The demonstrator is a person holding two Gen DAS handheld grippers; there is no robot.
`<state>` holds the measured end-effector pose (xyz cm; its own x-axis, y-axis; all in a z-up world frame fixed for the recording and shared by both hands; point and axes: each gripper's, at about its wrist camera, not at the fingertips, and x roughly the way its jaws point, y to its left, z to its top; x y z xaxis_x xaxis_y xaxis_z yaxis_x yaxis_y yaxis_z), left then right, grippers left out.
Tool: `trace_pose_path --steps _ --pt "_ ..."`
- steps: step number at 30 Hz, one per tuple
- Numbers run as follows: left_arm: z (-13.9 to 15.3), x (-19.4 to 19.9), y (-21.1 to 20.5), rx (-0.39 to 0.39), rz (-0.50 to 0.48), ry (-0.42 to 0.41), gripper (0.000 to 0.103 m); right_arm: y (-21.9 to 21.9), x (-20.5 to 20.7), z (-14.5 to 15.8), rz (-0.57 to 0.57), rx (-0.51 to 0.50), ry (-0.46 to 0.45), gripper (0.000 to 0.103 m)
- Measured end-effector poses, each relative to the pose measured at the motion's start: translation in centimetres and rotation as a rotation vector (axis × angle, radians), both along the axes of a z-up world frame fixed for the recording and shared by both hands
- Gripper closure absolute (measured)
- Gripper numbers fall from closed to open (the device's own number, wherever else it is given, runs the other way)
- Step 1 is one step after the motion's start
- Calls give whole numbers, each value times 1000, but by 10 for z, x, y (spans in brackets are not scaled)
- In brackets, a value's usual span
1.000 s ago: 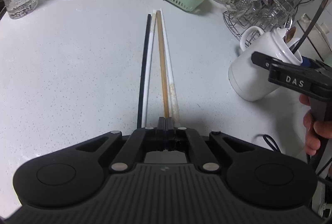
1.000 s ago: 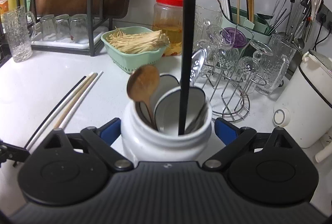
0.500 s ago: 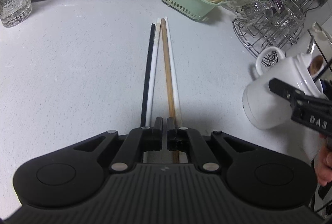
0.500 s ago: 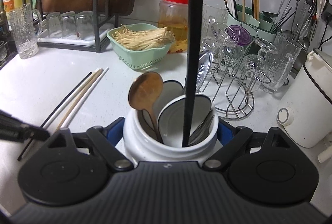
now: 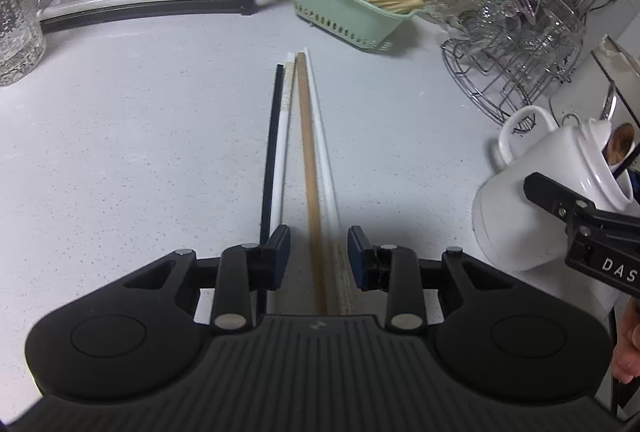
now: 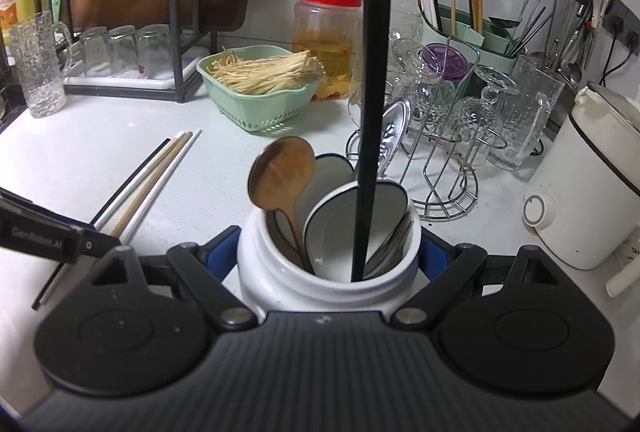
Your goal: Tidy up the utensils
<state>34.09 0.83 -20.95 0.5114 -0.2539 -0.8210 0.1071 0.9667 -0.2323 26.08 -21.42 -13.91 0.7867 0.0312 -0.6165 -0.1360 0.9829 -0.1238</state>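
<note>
On a white speckled table (image 5: pixel 120 160), the left tongs (image 5: pixel 319 252) have just been opening and now stand apart astride the near ends of a wooden and a white chopstick, part of a row of four chopsticks (image 5: pixel 298 152) lying side by side, pads not pressing on them. To the right, the right tongs (image 6: pixel 328 256) are closed on a white jar (image 6: pixel 328 284) holding a wooden spoon (image 6: pixel 280 176), other spoons and one black chopstick (image 6: pixel 372 112). The sorting looks partly done: one chopstick stands in the jar, while four remain on the table to gather.
</note>
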Motion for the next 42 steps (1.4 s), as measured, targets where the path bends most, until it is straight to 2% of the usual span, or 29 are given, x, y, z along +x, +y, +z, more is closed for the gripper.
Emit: trace_pose_path --steps 7,11,14,16,17,23,36,42 --pt "1 -8 9 7 42 -6 71 0 -1 -1 -4 3 -7 11" --pt "3 -9 -3 74 30 -26 71 -3 -3 -1 16 4 -7 11" --pt "3 -8 -11 137 29 -16 78 -4 -3 0 37 3 -1 11" --pt "3 -5 -16 167 15 -8 98 -5 -4 0 47 2 -4 12" --pt "3 -4 -17 175 15 -5 98 -6 -5 0 50 2 -5 12" --pt "4 -19 -15 173 65 45 98 -8 -7 0 93 -3 -7 11" --pt "12 -120 -28 77 199 123 98 -13 -28 -1 222 1 -25 11" --pt "13 -147 -30 46 221 153 98 -12 -32 -1 262 5 -37 11"
